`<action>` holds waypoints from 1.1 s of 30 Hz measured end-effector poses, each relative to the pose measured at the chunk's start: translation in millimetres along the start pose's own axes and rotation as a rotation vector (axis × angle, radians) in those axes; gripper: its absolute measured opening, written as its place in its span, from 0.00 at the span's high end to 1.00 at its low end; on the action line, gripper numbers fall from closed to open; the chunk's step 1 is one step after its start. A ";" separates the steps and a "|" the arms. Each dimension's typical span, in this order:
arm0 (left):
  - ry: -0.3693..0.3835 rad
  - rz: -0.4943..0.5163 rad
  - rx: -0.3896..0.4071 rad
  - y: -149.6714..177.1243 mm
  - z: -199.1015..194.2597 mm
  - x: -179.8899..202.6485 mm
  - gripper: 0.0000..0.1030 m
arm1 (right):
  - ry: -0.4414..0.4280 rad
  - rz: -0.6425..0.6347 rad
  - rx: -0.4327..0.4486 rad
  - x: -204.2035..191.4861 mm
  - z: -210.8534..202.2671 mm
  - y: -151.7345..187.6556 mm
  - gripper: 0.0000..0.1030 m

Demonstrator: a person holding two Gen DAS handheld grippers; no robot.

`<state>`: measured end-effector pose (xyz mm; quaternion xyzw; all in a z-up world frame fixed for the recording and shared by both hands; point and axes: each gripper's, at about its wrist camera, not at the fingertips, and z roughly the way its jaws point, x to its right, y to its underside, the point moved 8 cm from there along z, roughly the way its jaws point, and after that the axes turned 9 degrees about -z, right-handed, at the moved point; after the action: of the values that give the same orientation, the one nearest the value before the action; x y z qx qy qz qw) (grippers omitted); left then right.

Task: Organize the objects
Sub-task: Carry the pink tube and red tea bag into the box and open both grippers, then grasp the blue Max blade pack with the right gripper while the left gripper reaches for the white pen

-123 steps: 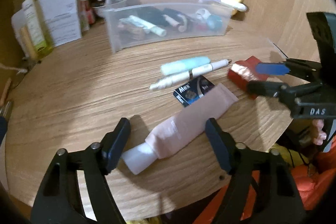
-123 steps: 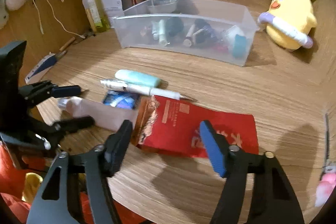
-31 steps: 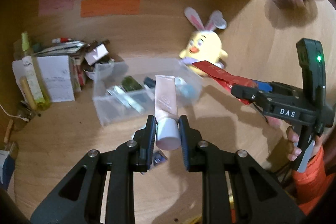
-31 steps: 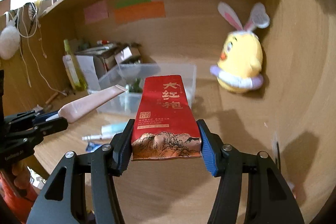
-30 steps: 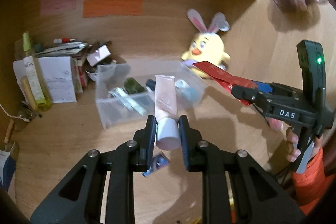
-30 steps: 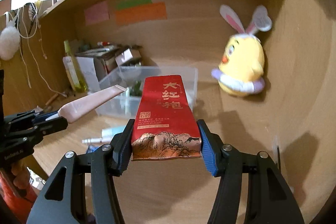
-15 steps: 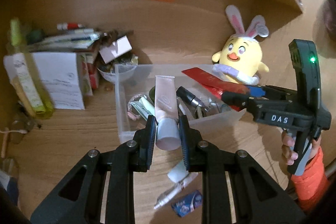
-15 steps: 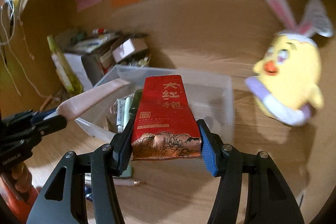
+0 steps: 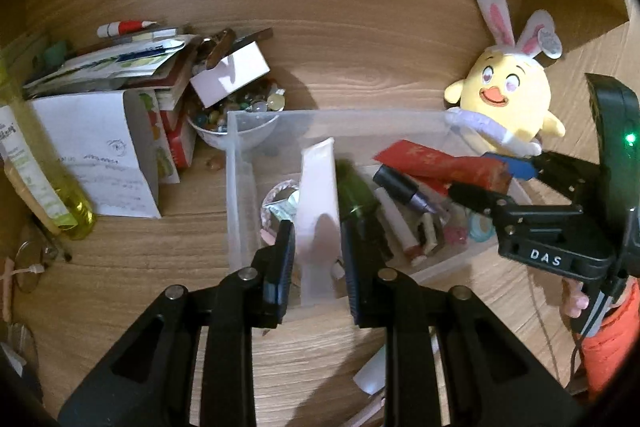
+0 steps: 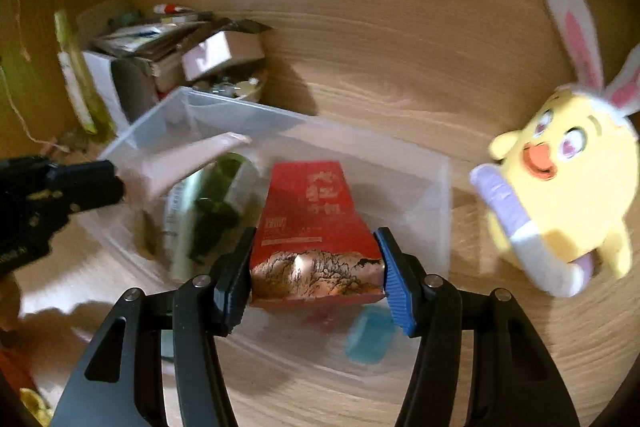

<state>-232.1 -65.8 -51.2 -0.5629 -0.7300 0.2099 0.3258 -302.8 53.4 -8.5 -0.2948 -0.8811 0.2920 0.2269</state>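
The left tool grips a pale pink tube by its cap end, the tube reaching over the near wall into a clear bin on the counter. From the right, the right tool holds a red packet over the bin's right half. Pens and small cosmetics lie inside. A yellow plush sits behind the bin's right corner; a white box and a yellow bottle stand to its left.

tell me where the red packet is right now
The red packet is clamped in the right gripper, held over the right half of the clear bin, with the yellow plush chick just beyond to its right.
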 end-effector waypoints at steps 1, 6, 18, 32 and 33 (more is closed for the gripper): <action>0.003 0.001 -0.002 1.5 -1.5 -0.2 0.76 | 0.019 -0.005 -0.008 2.6 -0.1 1.6 0.47; 0.004 0.015 0.027 8.8 -18.8 0.5 0.53 | 0.083 -0.005 0.000 7.4 -14.0 10.5 0.30; -0.050 0.083 0.031 68.5 -57.4 -15.2 0.32 | -0.116 -0.043 0.066 -81.2 -70.7 48.6 0.16; -0.111 0.009 -0.023 120.8 -76.7 -71.7 0.28 | -0.194 -0.099 -0.089 -176.8 -38.9 81.9 0.19; -0.106 0.010 -0.026 121.8 -76.3 -71.3 0.28 | -0.195 -0.094 -0.082 -175.6 -40.2 82.0 0.21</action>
<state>-83.3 -104.8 -96.8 -0.5589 -0.7462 0.2314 0.2781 -121.1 8.0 -72.5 -0.2326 -0.9230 0.2721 0.1413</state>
